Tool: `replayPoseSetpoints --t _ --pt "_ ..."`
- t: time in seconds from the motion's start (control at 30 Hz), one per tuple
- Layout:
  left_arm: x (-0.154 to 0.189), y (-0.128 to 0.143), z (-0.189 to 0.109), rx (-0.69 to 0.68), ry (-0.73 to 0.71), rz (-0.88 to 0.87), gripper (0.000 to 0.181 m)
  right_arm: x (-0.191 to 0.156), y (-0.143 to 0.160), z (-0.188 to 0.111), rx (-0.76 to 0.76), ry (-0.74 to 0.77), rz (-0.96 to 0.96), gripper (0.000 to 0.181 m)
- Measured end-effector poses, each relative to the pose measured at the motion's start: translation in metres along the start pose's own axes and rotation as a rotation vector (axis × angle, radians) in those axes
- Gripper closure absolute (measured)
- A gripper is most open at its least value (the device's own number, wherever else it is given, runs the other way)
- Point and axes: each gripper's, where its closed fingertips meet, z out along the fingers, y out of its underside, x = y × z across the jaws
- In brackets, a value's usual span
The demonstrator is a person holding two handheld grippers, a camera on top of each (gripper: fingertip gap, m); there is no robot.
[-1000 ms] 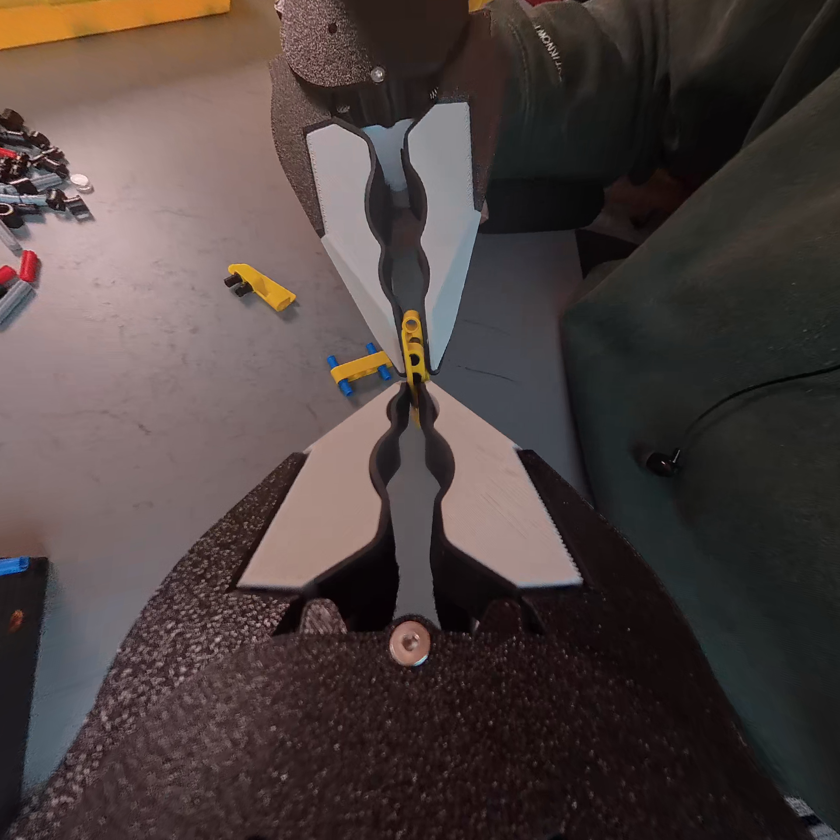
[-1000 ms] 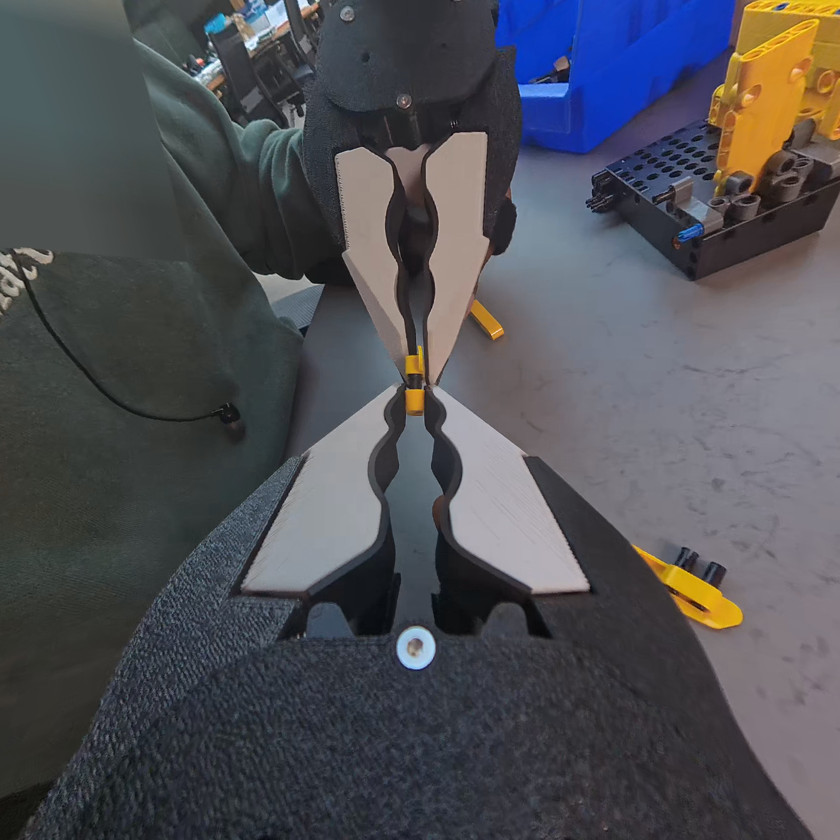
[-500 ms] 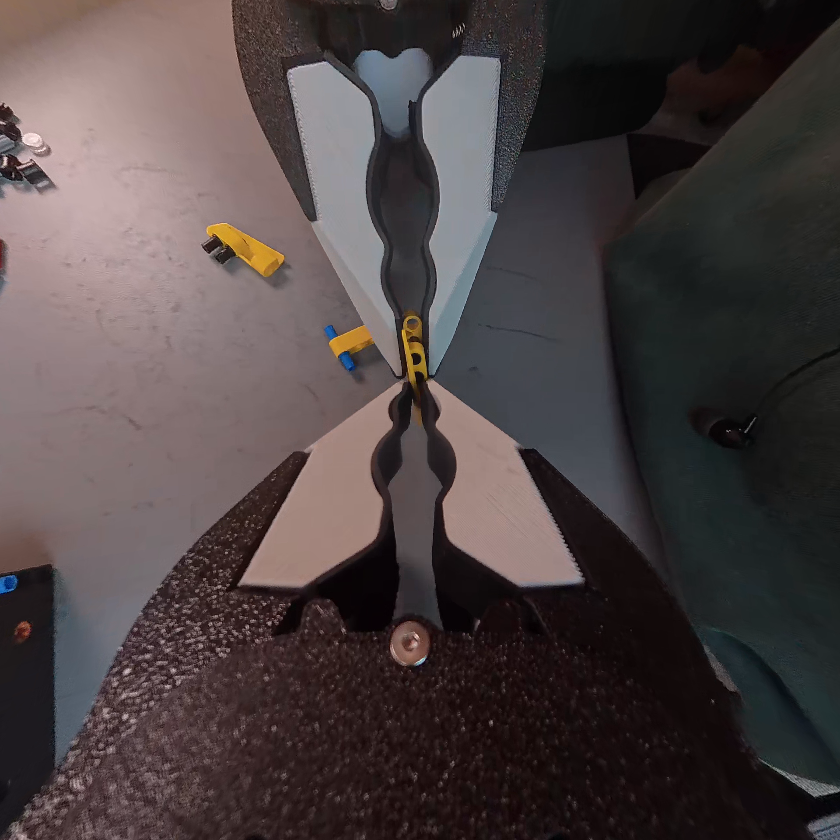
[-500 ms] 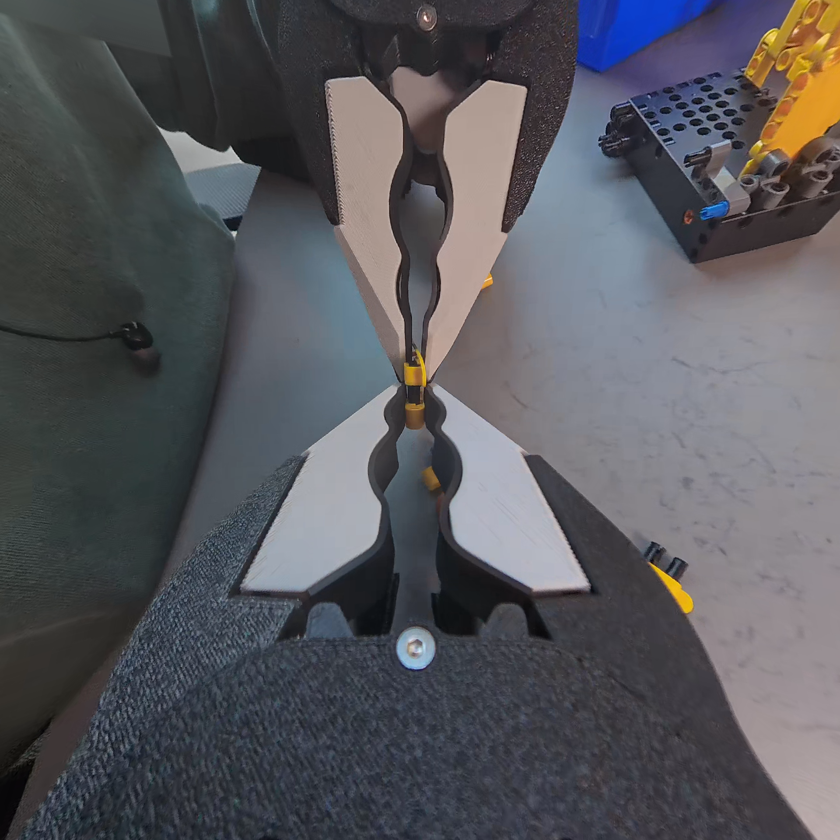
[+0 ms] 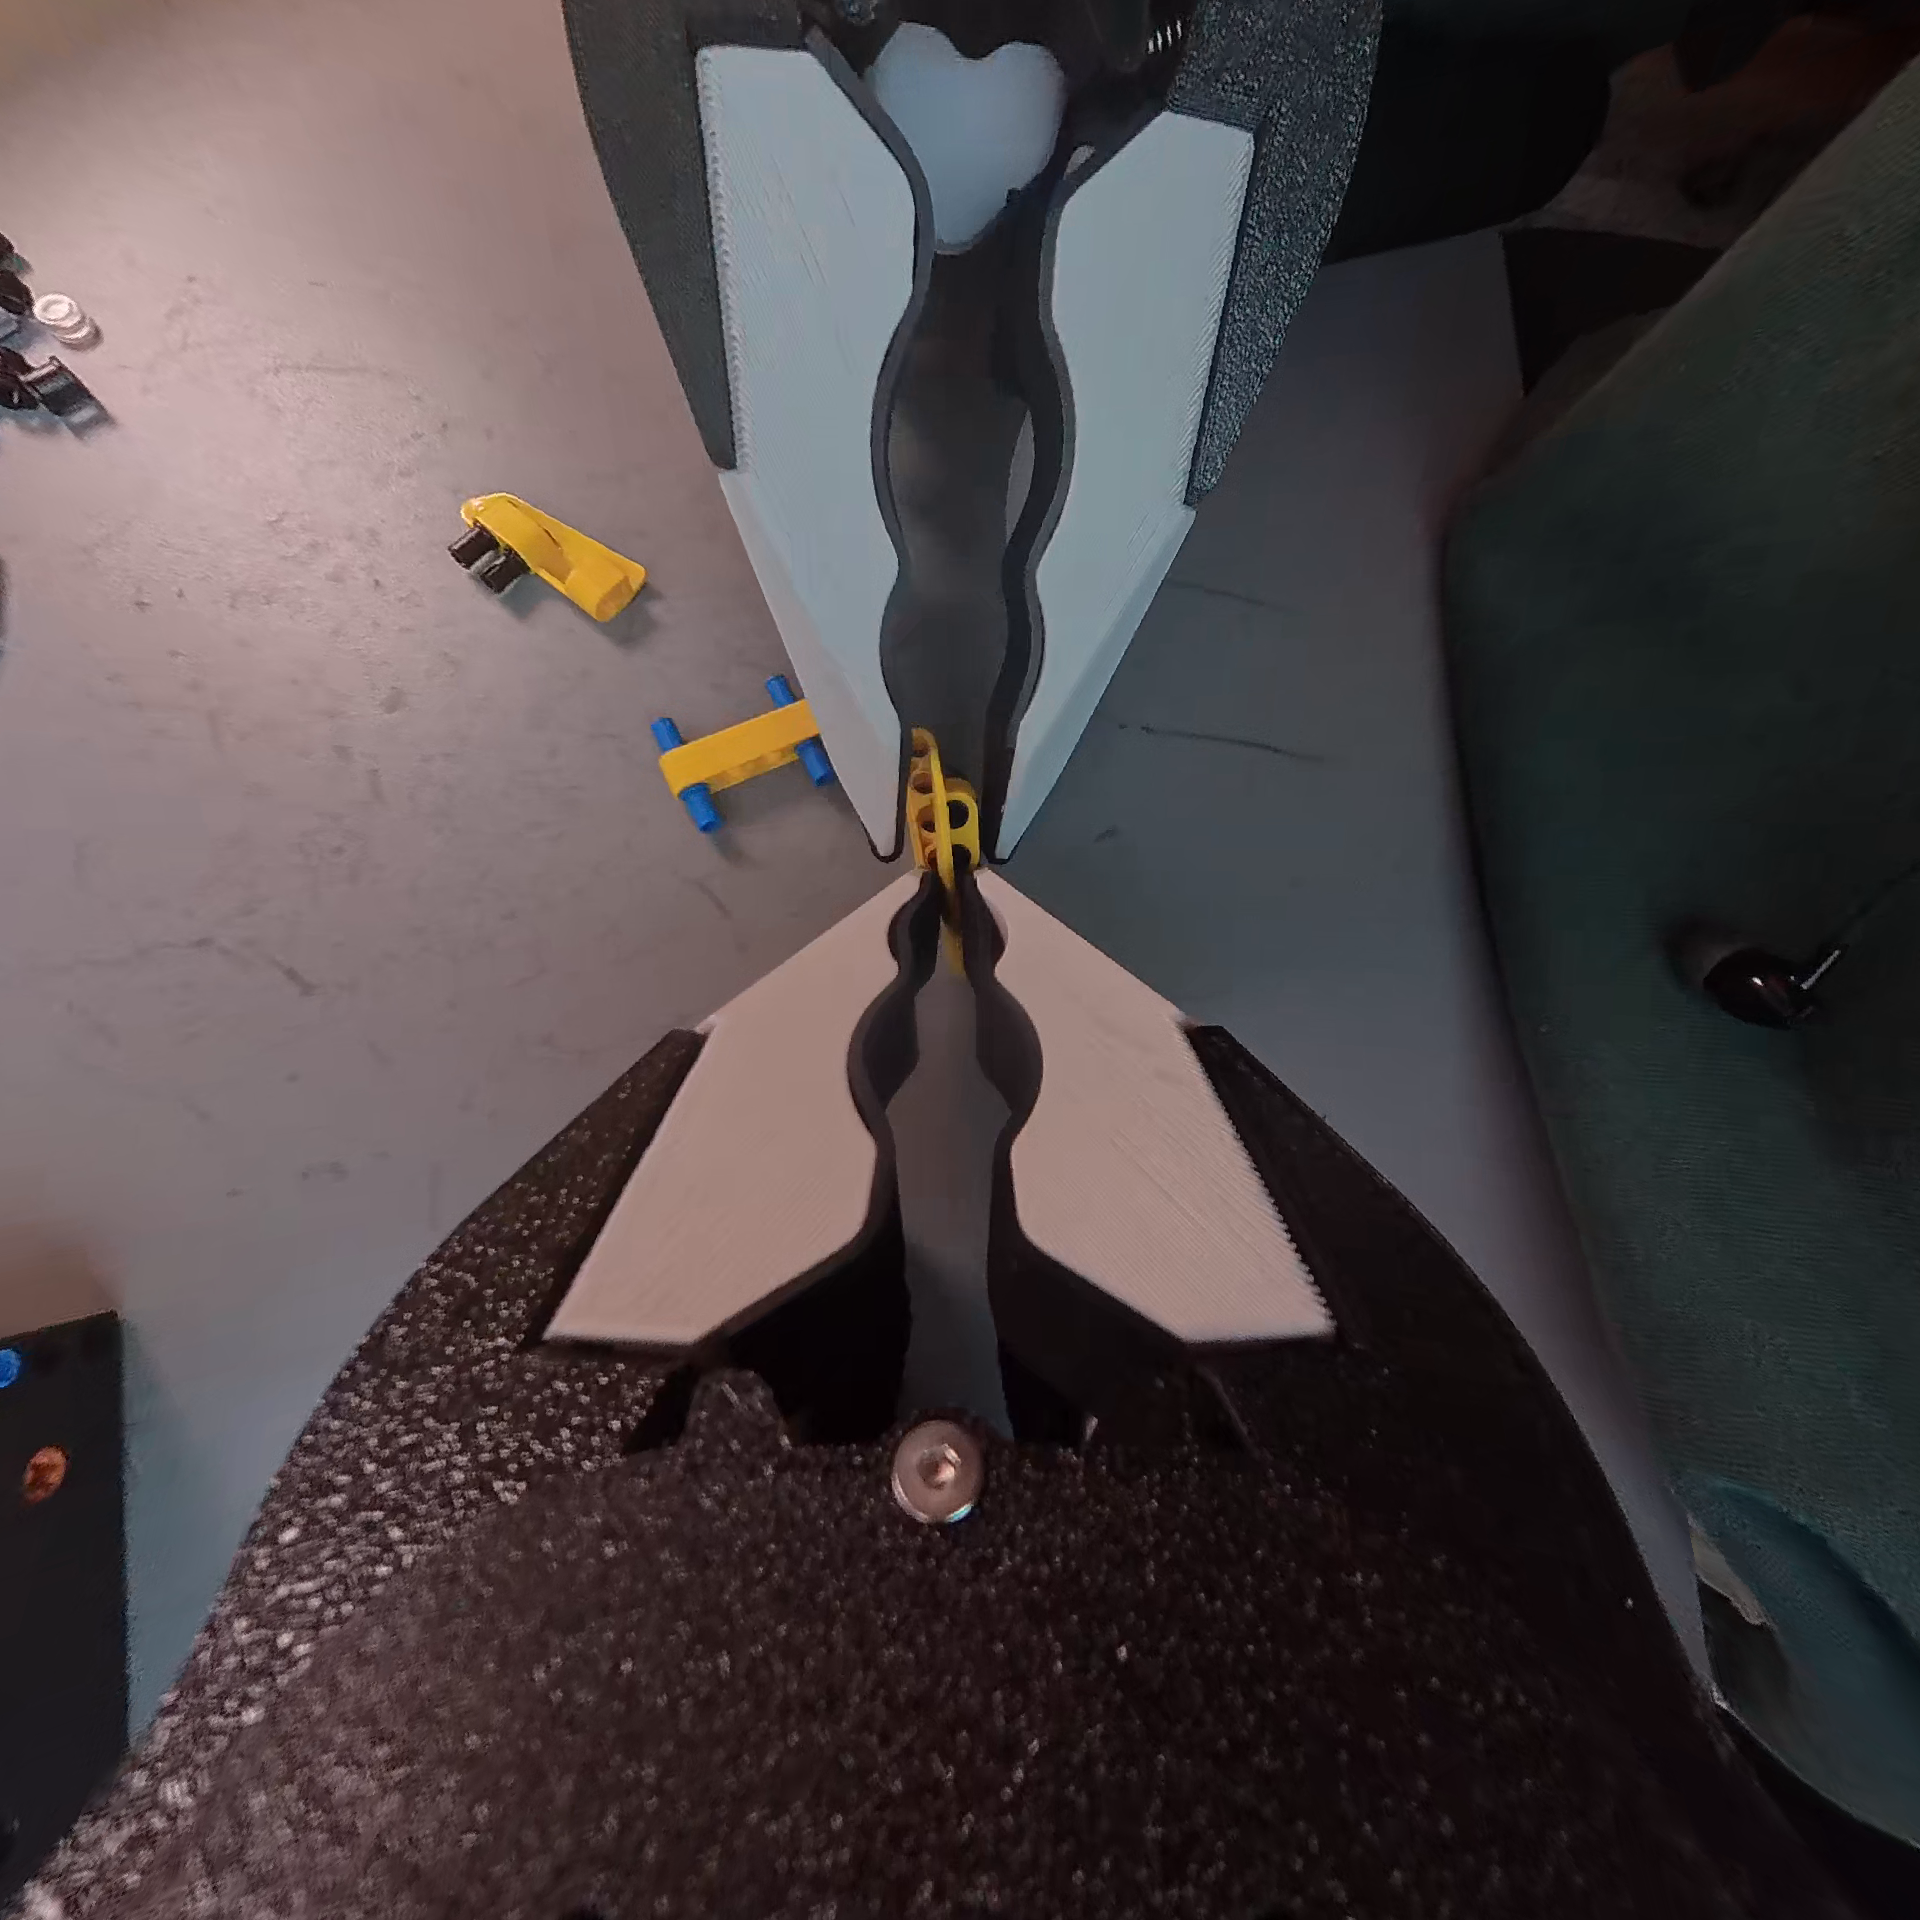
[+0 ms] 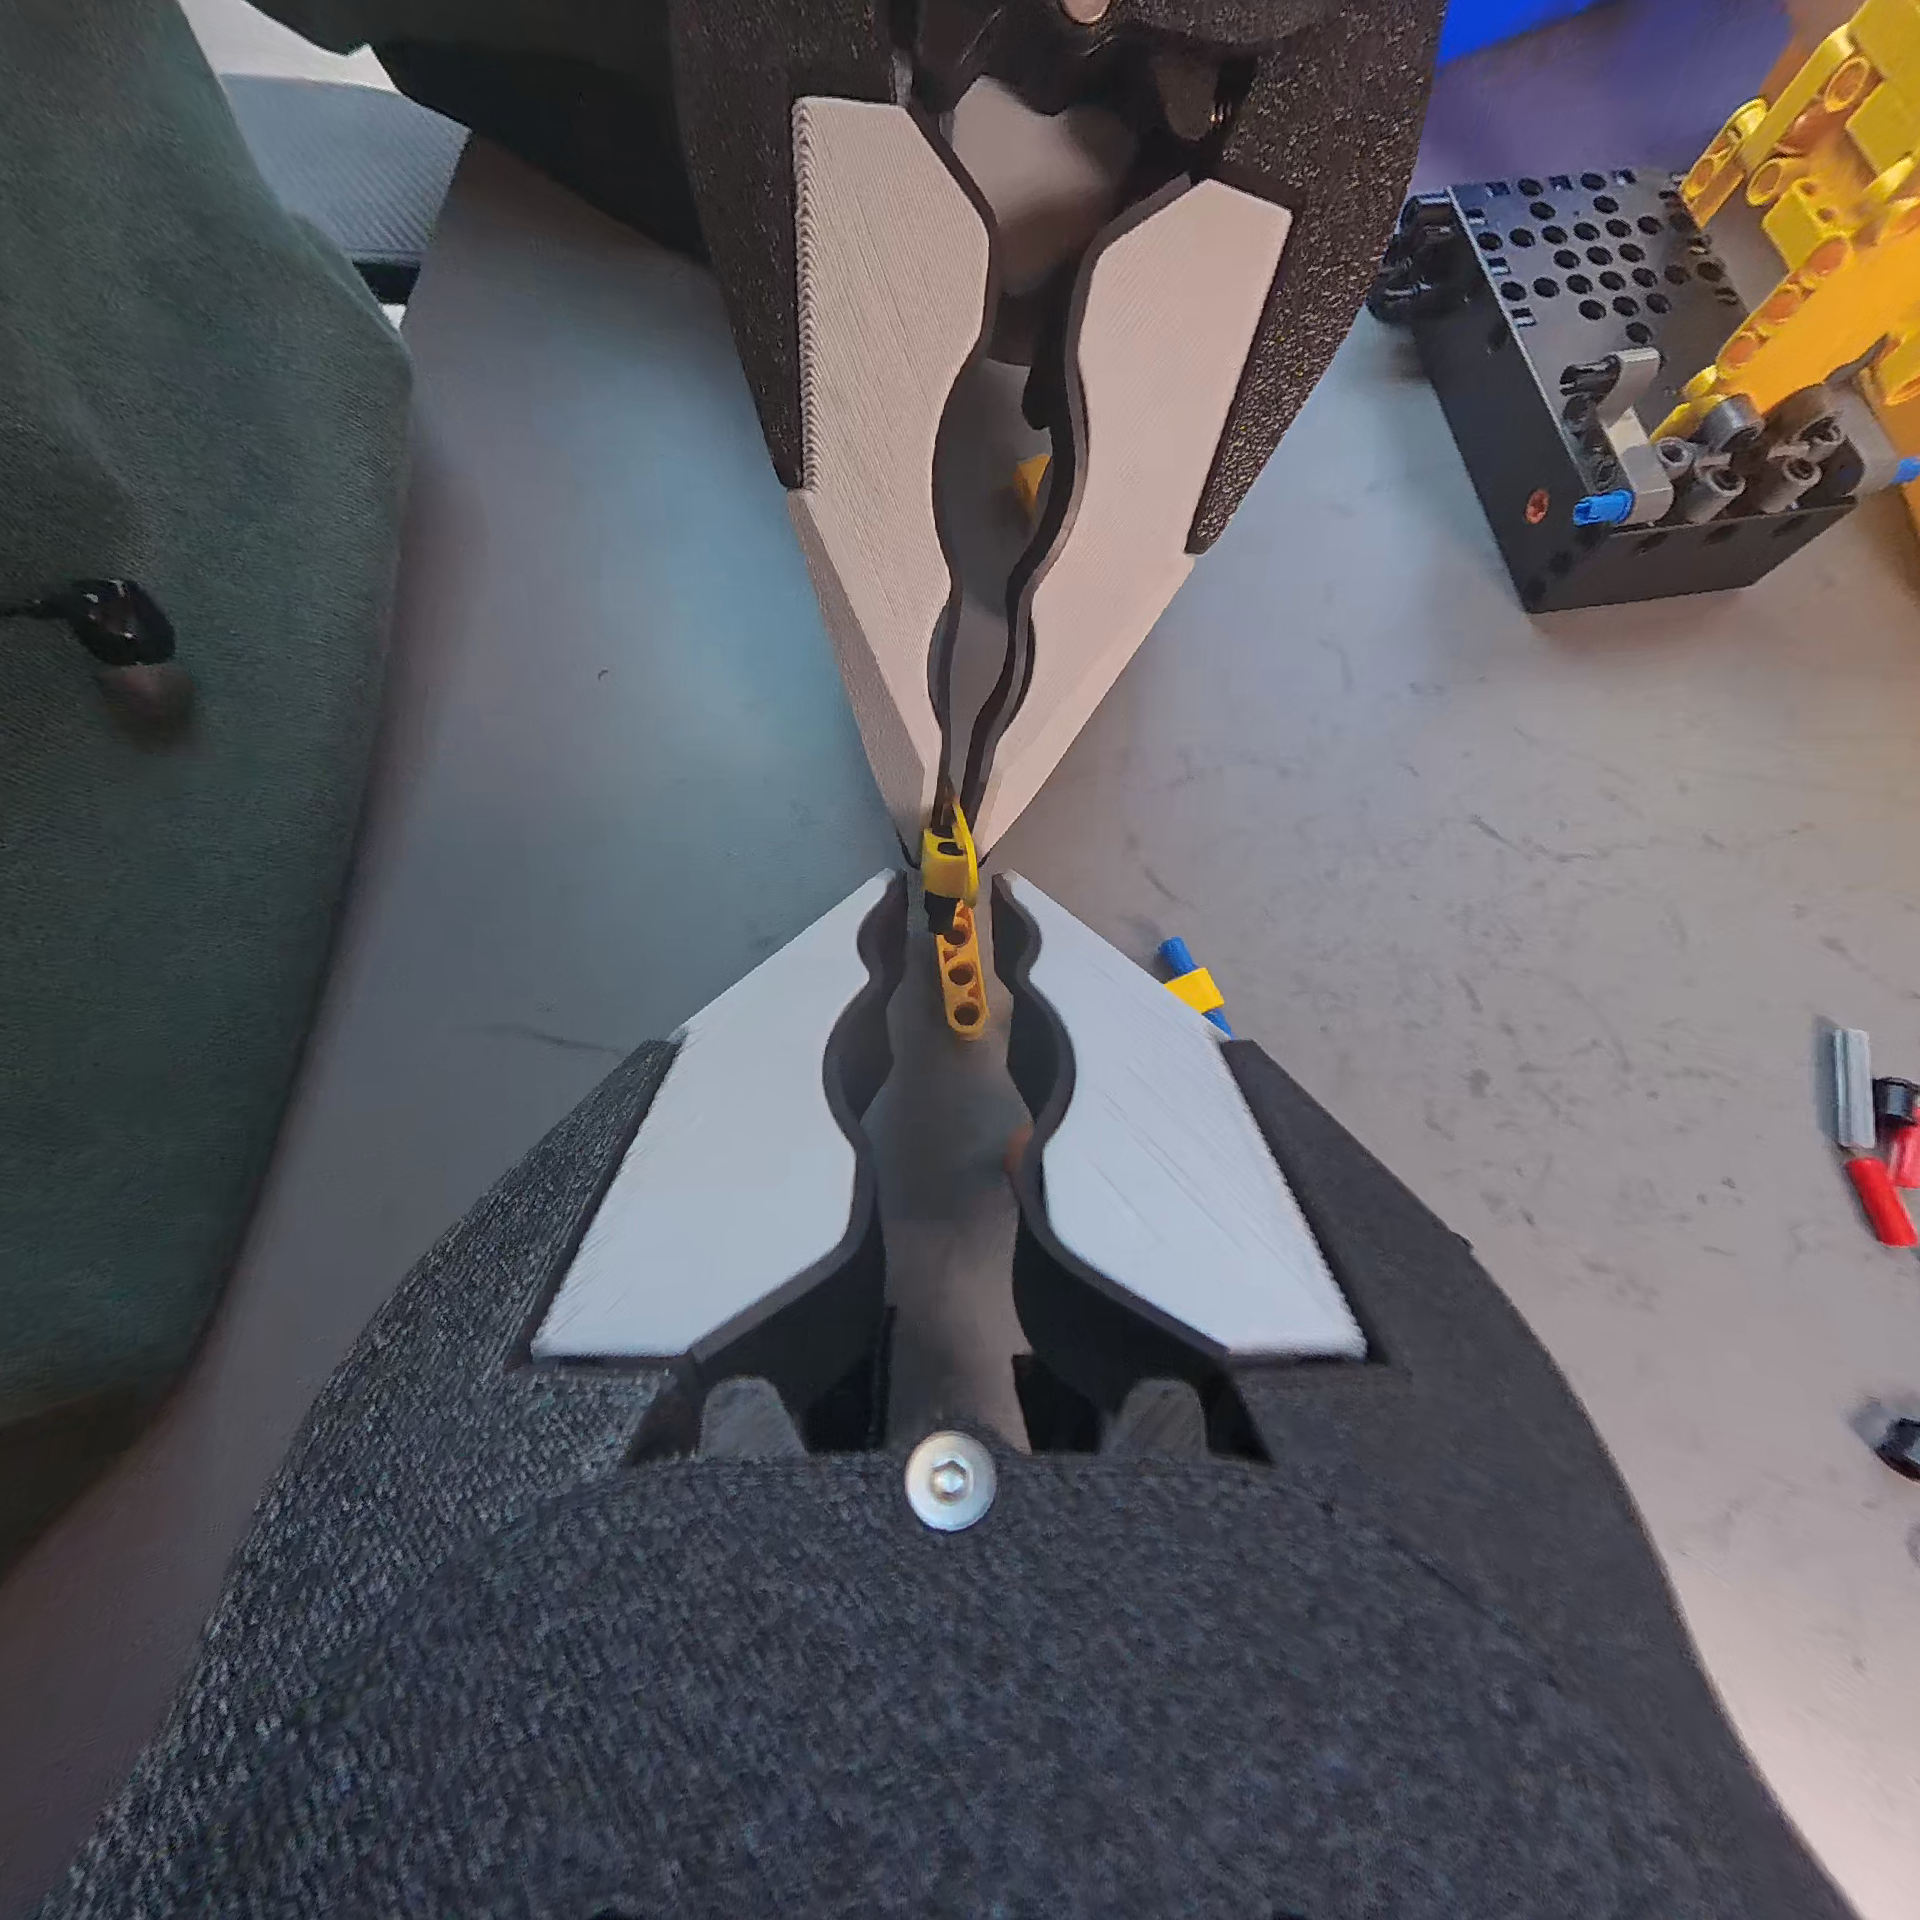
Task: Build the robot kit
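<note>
Two handheld grippers meet tip to tip over the grey tabletop [image 5: 312, 935], close in front of a person in a dark green garment [image 5: 1714, 727] with a black cord toggle [image 5: 1756, 982] on it; the left gripper [image 5: 948, 883] has its tongs pressed together, pinching a thin yellow plastic piece [image 6: 948, 852] right at the tips; a small yellow plastic beam with round holes [image 6: 961, 977] hangs off that piece and reaches toward the right gripper [image 6: 943, 883]; a bit of black shows between the two yellow parts, maybe a pin, too small to be sure; the right gripper's tongs are spread, the pale grey fingers [image 6: 748, 1091] on either side of the holed beam with a gap visible each side, so it looks apart from the beam, not clamped on it; both yellow parts are held up off the table, between the two sets of tips; on the table just left of the tips in the left wrist view lies a short yellow plastic bar with two blue pins [image 5: 740, 753]; farther left, a yellow plastic wedge with black pins [image 5: 551, 556]; far left edge, a few dark loose parts, blurred; in the right wrist view, far right, a black perforated block with a yellow beam build on it [image 6: 1621, 395]; near right, loose red and grey rod pieces [image 6: 1870, 1132].
</note>
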Motion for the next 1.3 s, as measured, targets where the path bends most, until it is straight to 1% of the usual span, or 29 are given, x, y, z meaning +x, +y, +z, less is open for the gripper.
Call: replayPoseSetpoints --t 0.2,0.4,0.5,0.53,0.57,0.9,1.13,1.3 --pt "-0.005 -0.003 -0.007 0.028 -0.009 -0.021 0.179 0.003 0.006 -0.014 -0.019 0.003 0.017 0.161" --pt "-0.004 -0.006 -0.007 0.032 -0.010 -0.029 0.179 0.002 0.020 -0.013 -0.103 0.004 0.028 0.162" --pt "-0.001 -0.004 -0.002 0.008 0.001 -0.030 0.179 0.001 0.019 -0.009 -0.122 0.004 0.020 0.168" --pt "-0.001 -0.002 0.000 -0.005 -0.002 -0.024 0.179 0.002 0.020 -0.007 -0.135 0.019 0.010 0.174" --pt "0.000 -0.001 0.001 -0.015 -0.004 -0.018 0.179 0.002 0.019 -0.007 -0.141 0.017 0.007 0.174" --pt "-0.002 -0.003 0.000 0.011 -0.012 -0.032 0.179 -0.002 0.000 -0.025 -0.005 -0.012 0.005 0.175" --pt "-0.004 -0.003 -0.001 0.018 -0.029 -0.015 0.178 0.002 -0.001 -0.024 -0.005 0.007 0.032 0.175" --pt "-0.006 -0.001 0.001 0.004 -0.047 0.004 0.178 0.001 -0.011 -0.028 -0.015 0.031 0.014 0.175"
